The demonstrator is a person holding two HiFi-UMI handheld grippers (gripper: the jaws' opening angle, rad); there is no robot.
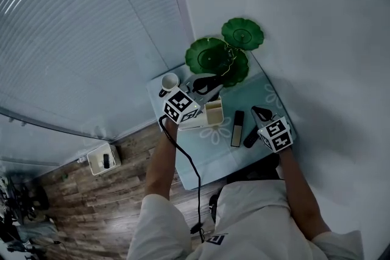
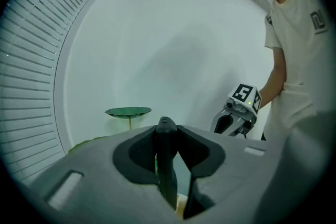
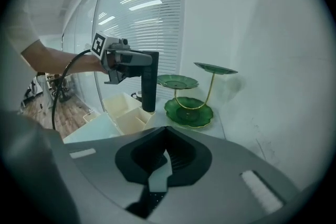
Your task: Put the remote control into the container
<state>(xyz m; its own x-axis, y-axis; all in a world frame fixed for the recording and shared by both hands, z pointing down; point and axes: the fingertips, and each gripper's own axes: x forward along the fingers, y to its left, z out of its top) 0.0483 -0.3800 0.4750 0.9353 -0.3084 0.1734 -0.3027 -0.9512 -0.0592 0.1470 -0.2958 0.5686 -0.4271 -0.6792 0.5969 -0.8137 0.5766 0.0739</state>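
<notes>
On the small corner table (image 1: 207,152) sits the cream container (image 3: 116,104), my left gripper (image 3: 146,63) clamped on the dark remote control (image 3: 149,92) upright just over it, so I judge lowering and release remain; my right gripper (image 1: 262,115) is closed, empty.

The container (image 3: 126,113) is open from above, save where the left gripper (image 3: 149,58) holds the remote control (image 3: 149,89) upright over it. The green tiered stand (image 1: 222,58) rises close behind, and a white cup (image 1: 170,81) crowds the left rear corner. A slim remote (image 1: 237,128) and what looks like a second dark one (image 1: 250,139) lie between container and right gripper (image 1: 261,114). Bare cloth (image 1: 204,158) lies nearest the person.
</notes>
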